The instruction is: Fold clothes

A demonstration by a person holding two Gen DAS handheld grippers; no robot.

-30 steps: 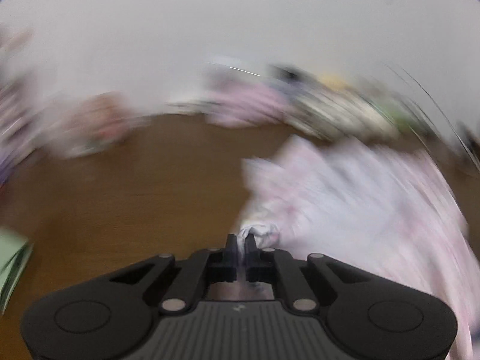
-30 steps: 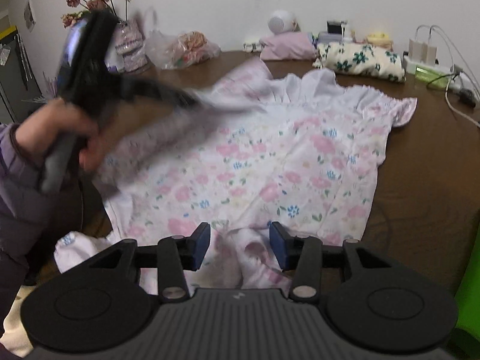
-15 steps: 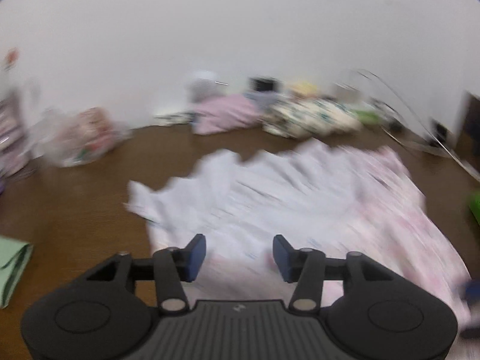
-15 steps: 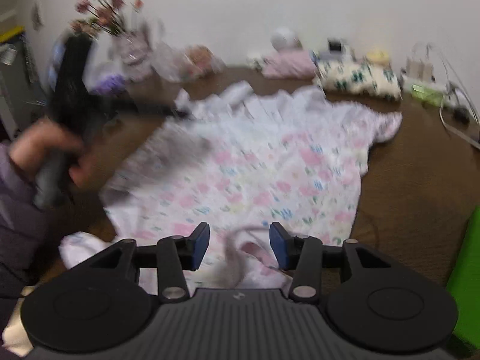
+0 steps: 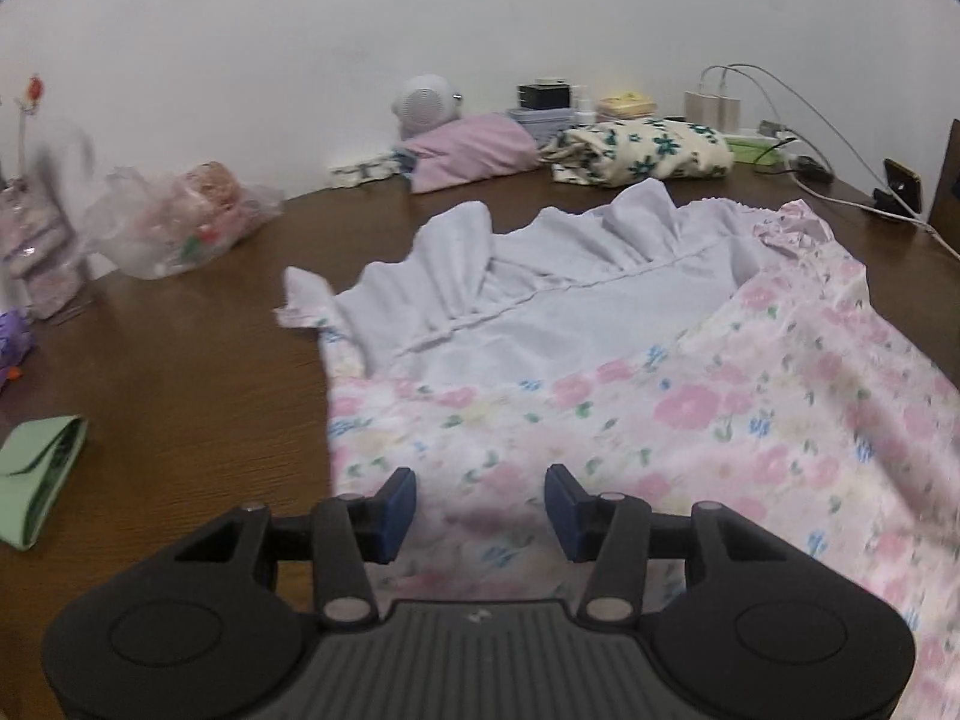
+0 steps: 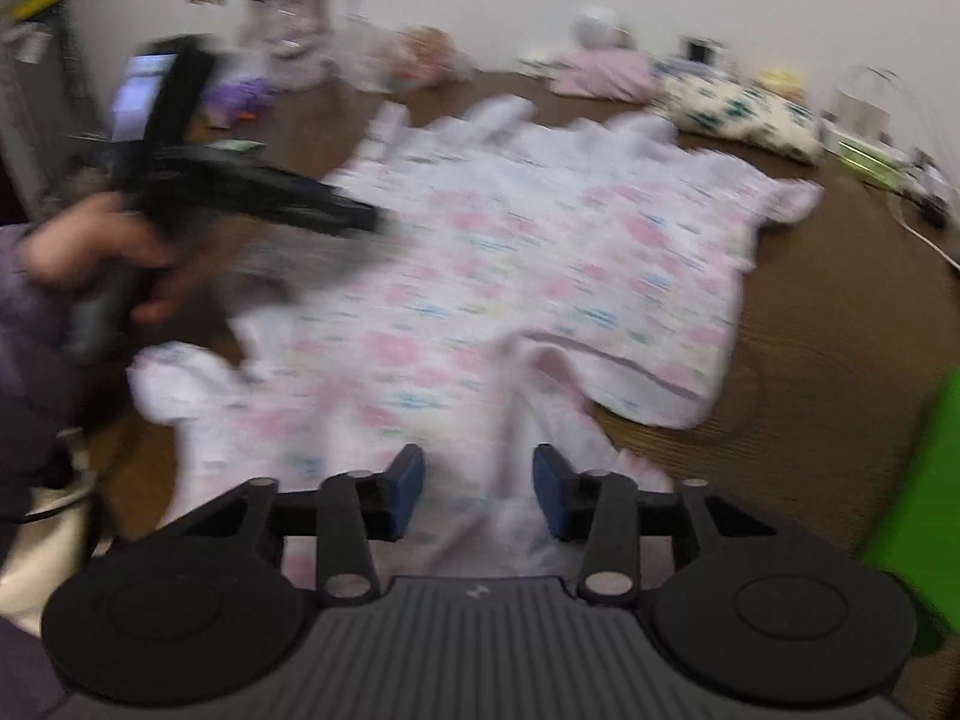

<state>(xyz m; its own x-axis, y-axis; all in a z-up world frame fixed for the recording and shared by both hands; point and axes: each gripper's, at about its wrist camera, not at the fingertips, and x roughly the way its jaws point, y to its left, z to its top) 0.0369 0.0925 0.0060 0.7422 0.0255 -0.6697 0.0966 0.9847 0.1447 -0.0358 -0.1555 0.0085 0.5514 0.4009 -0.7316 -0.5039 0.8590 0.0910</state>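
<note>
A white dress with pink and blue flowers [image 5: 690, 414] lies spread on the brown table [image 5: 180, 372]; its plain white ruffled part [image 5: 540, 294] faces the far side. My left gripper [image 5: 480, 510] is open and empty, just above the near left part of the dress. In the right wrist view, which is blurred, the dress [image 6: 540, 264] fills the middle, with a rumpled strip of it [image 6: 540, 408] running toward my right gripper [image 6: 479, 495], which is open and empty above the near edge. The left gripper [image 6: 354, 219] shows there too, held by a hand over the dress's left side.
At the table's back lie a pink folded cloth [image 5: 474, 150], a cream floral cloth [image 5: 648, 150], a clear bag [image 5: 180, 222], chargers and cables [image 5: 780, 114]. A green folded item [image 5: 36, 474] lies at the left. A bright green object [image 6: 918, 480] stands at the right.
My left gripper let go of the white cloth it pinched and opened, and the dress corner now lies flat. It drew back toward the near left. The right gripper stayed open and shifted slightly.
</note>
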